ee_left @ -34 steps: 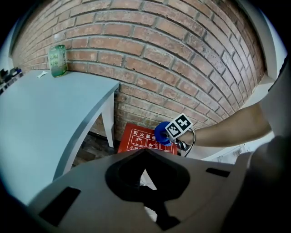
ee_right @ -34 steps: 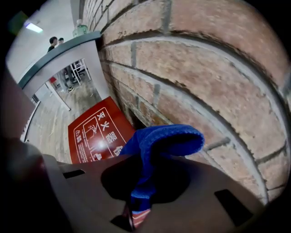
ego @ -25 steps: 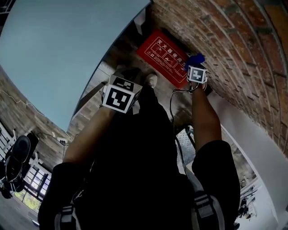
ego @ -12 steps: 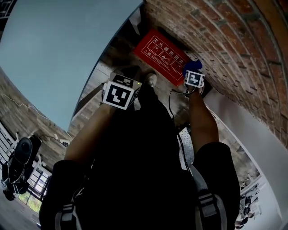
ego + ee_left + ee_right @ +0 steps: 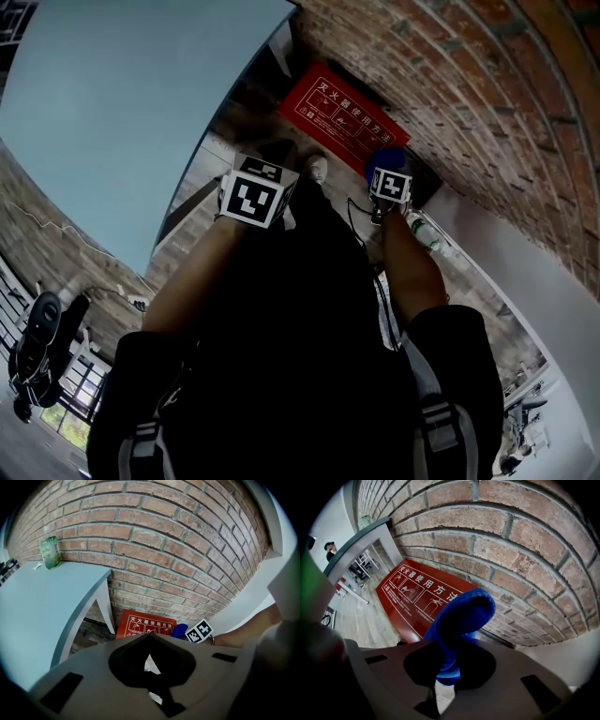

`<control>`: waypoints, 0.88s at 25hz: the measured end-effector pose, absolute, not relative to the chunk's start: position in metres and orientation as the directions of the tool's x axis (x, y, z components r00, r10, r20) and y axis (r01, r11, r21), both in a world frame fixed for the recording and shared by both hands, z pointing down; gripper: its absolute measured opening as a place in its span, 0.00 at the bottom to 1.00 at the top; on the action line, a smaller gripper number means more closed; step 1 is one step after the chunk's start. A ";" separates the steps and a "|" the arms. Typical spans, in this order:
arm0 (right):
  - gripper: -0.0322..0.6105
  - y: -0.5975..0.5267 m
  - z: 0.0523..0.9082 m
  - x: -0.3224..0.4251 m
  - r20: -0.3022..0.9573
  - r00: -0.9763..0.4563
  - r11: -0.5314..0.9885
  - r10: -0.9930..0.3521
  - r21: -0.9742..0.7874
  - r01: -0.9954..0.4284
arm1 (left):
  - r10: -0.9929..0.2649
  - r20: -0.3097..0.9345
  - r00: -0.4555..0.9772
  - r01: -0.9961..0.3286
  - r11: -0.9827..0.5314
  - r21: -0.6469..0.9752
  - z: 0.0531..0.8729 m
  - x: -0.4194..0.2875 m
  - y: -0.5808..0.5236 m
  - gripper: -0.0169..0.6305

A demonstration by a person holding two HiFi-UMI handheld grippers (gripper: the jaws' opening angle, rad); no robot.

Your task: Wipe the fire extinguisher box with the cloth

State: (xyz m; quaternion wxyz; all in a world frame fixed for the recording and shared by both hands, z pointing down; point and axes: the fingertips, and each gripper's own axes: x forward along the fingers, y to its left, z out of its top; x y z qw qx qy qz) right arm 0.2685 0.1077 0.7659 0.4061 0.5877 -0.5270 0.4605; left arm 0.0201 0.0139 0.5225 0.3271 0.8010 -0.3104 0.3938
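Blue cloth (image 5: 459,620) poised at fire extinguisher box (image 5: 415,597) corner.
Right gripper (image 5: 447,670) clamps it; left gripper (image 5: 150,637) closed, empty. Next: press down, sweep.

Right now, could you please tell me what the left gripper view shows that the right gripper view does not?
Only the left gripper view shows the left claw, shut with nothing in it, the marker cube on the other gripper, and the person's forearm behind that cube. Only the right gripper view shows the right claw shut on the blue cloth. Both show the red fire extinguisher box, the brick wall and the cloth itself.
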 end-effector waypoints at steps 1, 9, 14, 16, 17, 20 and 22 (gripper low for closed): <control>0.13 0.111 0.767 0.266 0.970 0.013 -0.122 -0.244 -0.017 -0.992 | -0.240 0.834 0.497 -0.756 -0.592 0.279 0.523 0.020 0.014 0.02; 0.13 0.123 0.771 0.248 0.977 0.053 -0.276 -0.206 -0.007 -0.961 | -0.244 0.837 0.490 -0.768 -0.574 0.282 0.525 0.009 0.012 0.02; 0.13 0.102 0.770 0.219 0.977 0.050 -0.272 -0.205 -0.008 -0.962 | -0.256 0.835 0.486 -0.774 -0.569 0.276 0.520 -0.004 0.004 0.02; 0.13 0.088 0.772 0.197 0.974 -0.009 -0.240 -0.225 -0.064 -0.969 | -0.261 0.836 0.482 -0.781 -0.561 0.275 0.520 -0.013 0.001 0.02; 0.13 0.081 0.773 0.186 0.972 -0.034 -0.231 -0.231 -0.088 -0.969 | -0.262 0.837 0.480 -0.784 -0.557 0.275 0.520 -0.017 -0.001 0.02; 0.13 0.057 0.775 0.157 0.967 -0.067 -0.209 -0.245 -0.120 -0.971 | -0.260 0.843 0.470 -0.792 -0.547 0.273 0.522 -0.031 -0.005 0.02; 0.13 0.039 0.776 0.138 0.963 -0.072 -0.183 -0.259 -0.122 -0.976 | -0.262 0.847 0.463 -0.799 -0.537 0.271 0.523 -0.043 -0.009 0.02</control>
